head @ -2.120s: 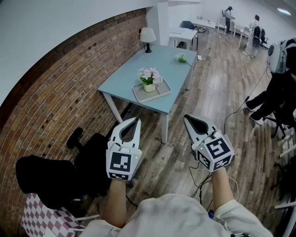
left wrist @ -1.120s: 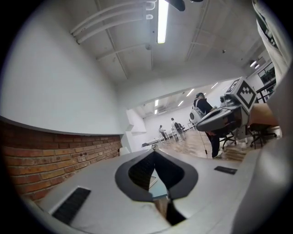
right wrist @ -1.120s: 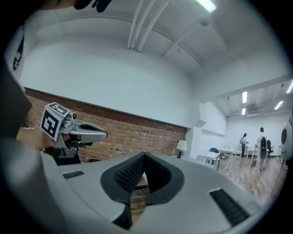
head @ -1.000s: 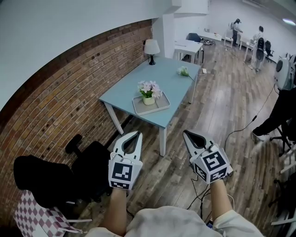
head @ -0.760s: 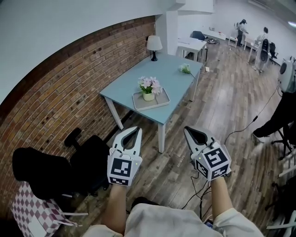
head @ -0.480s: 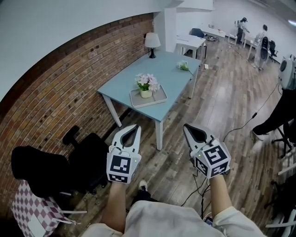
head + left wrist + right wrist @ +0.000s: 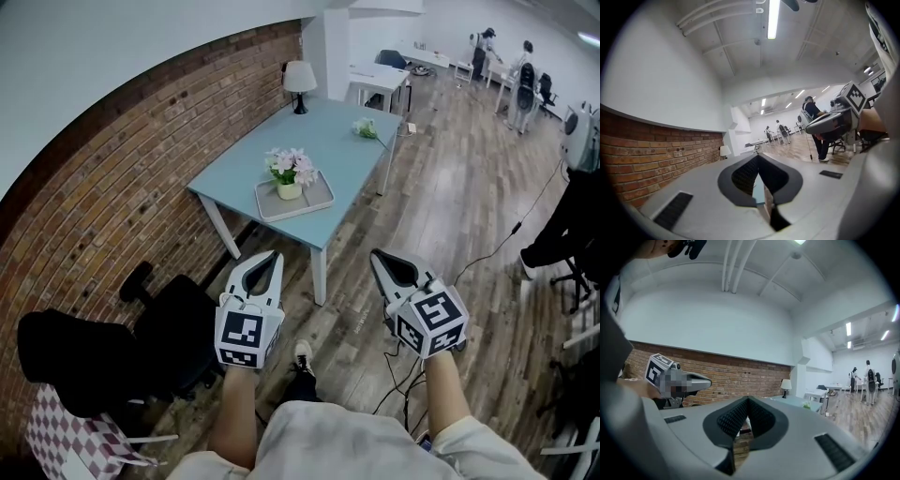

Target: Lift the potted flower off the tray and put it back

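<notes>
A potted flower [image 7: 289,172] with pale pink blooms in a small cream pot stands on a grey tray [image 7: 316,200] near the front edge of a light blue table [image 7: 244,168]. Both grippers hang well short of the table, over the wooden floor. My left gripper [image 7: 267,258] is shut and empty, its tips pointing toward the table's front edge. My right gripper [image 7: 382,259] is also shut and empty, level with the left one. In the left gripper view the left gripper [image 7: 758,158] has its jaws together; in the right gripper view the right gripper [image 7: 748,401] likewise.
A table lamp [image 7: 299,80] stands at the table's far end and a loose flower sprig [image 7: 367,128] lies at its right side. A brick wall [image 7: 112,178] runs along the left. Black office chairs [image 7: 141,342] sit at lower left. People [image 7: 483,47] stand far off.
Both grippers have come a little closer to the table and dropped slightly, still shut. A shoe now shows on the floor between them.
</notes>
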Motion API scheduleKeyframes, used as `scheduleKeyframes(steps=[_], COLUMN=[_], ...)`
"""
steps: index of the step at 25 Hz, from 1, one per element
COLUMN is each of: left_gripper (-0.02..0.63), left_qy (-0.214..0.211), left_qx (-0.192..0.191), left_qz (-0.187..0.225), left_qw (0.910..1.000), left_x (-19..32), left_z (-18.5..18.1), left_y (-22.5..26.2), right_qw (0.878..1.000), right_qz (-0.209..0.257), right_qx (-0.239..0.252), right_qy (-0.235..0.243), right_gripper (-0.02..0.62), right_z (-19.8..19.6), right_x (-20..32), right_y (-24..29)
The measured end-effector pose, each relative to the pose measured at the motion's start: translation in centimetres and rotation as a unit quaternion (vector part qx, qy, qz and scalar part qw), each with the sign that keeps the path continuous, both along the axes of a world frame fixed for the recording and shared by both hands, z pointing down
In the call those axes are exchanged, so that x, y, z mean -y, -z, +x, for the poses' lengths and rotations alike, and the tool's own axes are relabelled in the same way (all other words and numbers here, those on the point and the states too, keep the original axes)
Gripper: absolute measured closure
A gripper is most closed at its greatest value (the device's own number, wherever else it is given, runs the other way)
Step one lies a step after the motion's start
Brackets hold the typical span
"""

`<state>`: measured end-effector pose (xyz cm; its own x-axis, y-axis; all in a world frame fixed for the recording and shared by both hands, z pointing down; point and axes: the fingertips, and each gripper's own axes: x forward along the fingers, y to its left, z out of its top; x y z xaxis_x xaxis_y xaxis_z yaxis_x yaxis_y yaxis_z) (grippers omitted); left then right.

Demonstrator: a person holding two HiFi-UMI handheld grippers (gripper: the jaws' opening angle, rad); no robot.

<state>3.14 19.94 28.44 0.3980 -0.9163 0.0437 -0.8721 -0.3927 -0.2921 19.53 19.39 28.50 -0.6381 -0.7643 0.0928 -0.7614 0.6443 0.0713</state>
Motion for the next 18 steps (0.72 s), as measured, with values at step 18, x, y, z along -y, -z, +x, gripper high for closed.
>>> scheduleKeyframes(steps=[18], left_gripper=[0.593], left_qy=[0.002], left_qx=[-0.007], left_qz=[-0.015], left_qw=[0.9999], left_x=[15.2], left_z=[-7.5], left_y=[-0.5], right_qw=[1.000], right_qz=[-0.012], right_qx=[-0.012], right_qy=[0.001], right_gripper=[0.575], right_z=[-7.4], right_x=[15.3], right_y=[-0.6])
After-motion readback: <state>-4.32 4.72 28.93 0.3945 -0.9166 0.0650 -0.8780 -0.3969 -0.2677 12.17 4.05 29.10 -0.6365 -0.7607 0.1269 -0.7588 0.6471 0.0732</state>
